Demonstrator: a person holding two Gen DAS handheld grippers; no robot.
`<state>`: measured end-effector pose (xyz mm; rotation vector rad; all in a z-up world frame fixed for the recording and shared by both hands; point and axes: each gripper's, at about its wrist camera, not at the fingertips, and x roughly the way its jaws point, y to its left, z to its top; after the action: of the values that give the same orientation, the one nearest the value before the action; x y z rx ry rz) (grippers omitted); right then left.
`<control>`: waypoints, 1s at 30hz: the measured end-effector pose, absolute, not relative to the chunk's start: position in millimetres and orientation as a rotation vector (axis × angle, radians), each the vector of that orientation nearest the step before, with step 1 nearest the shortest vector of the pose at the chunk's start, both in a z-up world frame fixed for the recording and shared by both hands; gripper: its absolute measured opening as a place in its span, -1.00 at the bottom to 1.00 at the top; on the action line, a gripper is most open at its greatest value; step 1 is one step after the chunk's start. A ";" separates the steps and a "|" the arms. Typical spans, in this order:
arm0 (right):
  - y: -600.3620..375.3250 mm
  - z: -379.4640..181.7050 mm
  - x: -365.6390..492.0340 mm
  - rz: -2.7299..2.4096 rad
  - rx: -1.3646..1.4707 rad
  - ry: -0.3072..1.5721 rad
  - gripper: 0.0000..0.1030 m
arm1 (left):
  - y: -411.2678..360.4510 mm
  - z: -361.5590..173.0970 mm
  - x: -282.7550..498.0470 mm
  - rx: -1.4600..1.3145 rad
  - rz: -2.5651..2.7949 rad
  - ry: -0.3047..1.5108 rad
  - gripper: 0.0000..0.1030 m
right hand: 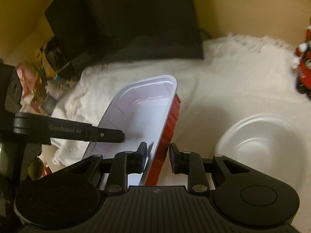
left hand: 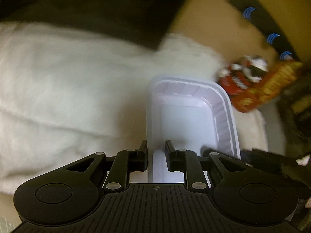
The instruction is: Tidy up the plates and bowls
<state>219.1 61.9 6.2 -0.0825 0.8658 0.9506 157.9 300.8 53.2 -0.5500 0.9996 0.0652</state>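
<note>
A rectangular tray, white inside (left hand: 184, 120) and red outside (right hand: 171, 128), hangs tilted above a white fluffy cloth (right hand: 223, 73). My left gripper (left hand: 155, 155) is shut on the tray's left wall, which runs up between its two fingers. My right gripper (right hand: 157, 155) is shut on the opposite wall, one finger inside and one on the red outside. In the right wrist view the left gripper's finger (right hand: 108, 135) reaches into the tray from the left. A round white bowl (right hand: 260, 145) lies on the cloth to the right of the tray.
A red and orange snack bag (left hand: 252, 85) lies past the tray's far right corner. A red figurine (right hand: 303, 68) stands at the cloth's right edge. Dark cushions (right hand: 145, 29) lie behind the cloth, and small clutter (right hand: 38, 81) sits at its left.
</note>
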 end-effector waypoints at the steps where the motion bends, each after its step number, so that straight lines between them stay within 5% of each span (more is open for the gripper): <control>1: 50.4 16.8 223.0 0.937 -0.081 0.837 -0.53 | 290.8 60.7 166.9 -0.528 0.039 1.001 -0.59; 9: -31.6 47.0 246.8 0.779 -0.058 0.739 -0.52 | 212.1 76.0 214.1 -0.493 -0.156 1.074 -0.58; 30: -35.1 -56.4 336.4 0.695 0.058 1.010 -0.51 | 201.0 -20.2 285.1 -0.552 -0.026 1.196 -0.60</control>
<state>336.4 -35.1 -56.4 0.0582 1.0103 0.6953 285.1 201.0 -20.2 -0.5515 1.1958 -0.0258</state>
